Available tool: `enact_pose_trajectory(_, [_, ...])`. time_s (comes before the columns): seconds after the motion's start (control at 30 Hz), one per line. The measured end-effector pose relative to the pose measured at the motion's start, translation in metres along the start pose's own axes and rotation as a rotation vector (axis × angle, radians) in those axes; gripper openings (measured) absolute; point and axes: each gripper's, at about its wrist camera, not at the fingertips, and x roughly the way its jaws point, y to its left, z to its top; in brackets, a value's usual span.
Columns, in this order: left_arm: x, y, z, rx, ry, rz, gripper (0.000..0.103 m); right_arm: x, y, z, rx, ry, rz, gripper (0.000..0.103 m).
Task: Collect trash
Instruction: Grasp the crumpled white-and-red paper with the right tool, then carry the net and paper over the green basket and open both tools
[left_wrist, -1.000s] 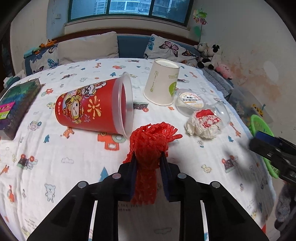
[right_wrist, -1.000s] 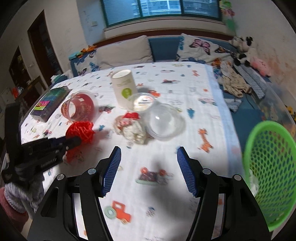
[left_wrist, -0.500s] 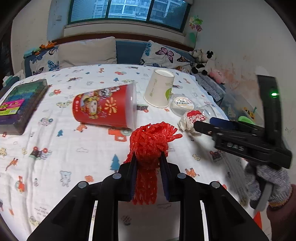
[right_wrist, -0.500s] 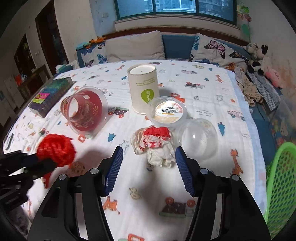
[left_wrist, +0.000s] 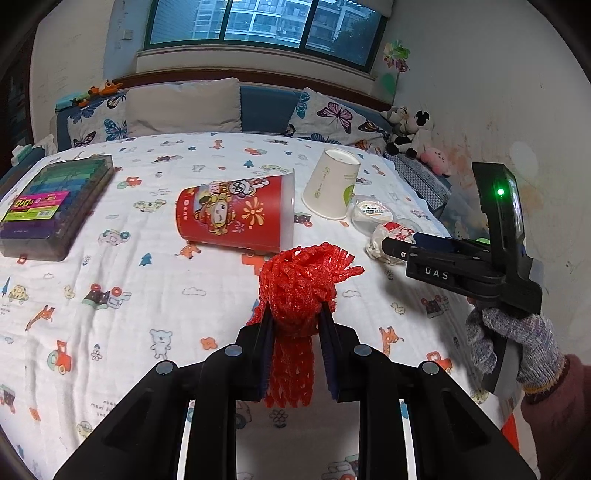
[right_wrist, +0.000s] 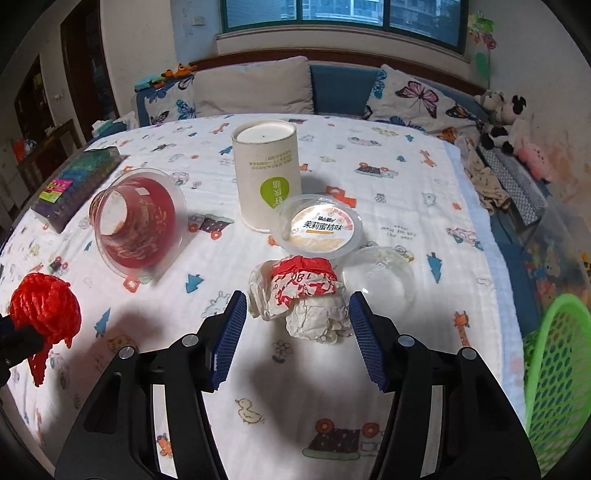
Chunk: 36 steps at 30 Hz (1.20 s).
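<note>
Cartoon-print bedsheet (right_wrist: 388, 177) carries the litter. Left gripper (left_wrist: 296, 321) is clamped on a red foam net (left_wrist: 299, 284), lifted above the sheet. Right gripper (right_wrist: 295, 325), jaws just narrowed yet unclosed, straddles a crumpled paper wrapper (right_wrist: 301, 295) lying between its pads, untouched, beside a lidded plastic tub (right_wrist: 319, 230).

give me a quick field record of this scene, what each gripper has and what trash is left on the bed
left gripper: shut on the red foam net, held above the bed
right gripper: open, jaws just narrowed, either side of the crumpled wrapper, pads not pressing
lying on its side: red cup
upside down: white paper cup
beside wrapper: lidded pudding tub, clear dome lid
bin: green basket, at the bed's right edge
surface: bed sheet
</note>
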Motion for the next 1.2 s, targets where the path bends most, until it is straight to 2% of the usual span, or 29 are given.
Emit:
enact_pose_trajectory(0.1, [-0.002,0.002,-0.002,-0.006,0.003,0.003,0.023,0.002,0.001,0.0,-0.005,0.004,-0.013,0.058])
enact_pose_trajectory(0.23, [-0.004,0.003,-0.001,-0.006,0.0,0.004,0.023,0.003,0.004,-0.003,-0.015,-0.005,-0.036,0.048])
enact_pose_trajectory(0.33, [-0.007,0.0,-0.001,-0.001,-0.004,0.0,0.023,-0.003,0.004,-0.005,-0.009,-0.022,-0.036,0.045])
enact_pose_trajectory(0.5, [-0.012,-0.007,0.002,0.012,-0.012,-0.012,0.023,-0.03,0.001,-0.011,0.046,-0.072,0.002,0.045])
enact_pose_trajectory(0.63, [-0.013,-0.02,0.006,0.037,-0.012,-0.026,0.023,-0.059,-0.009,-0.021,0.083,-0.128,-0.018,0.045])
enact_pose_trajectory(0.93, [-0.007,-0.075,0.012,0.125,0.007,-0.091,0.023,-0.115,-0.081,-0.062,0.304,-0.204,-0.108,0.045])
enact_pose_trajectory(1.2, [0.003,-0.131,0.019,0.183,0.026,-0.158,0.023,-0.138,-0.158,-0.105,0.392,-0.177,-0.235,0.045])
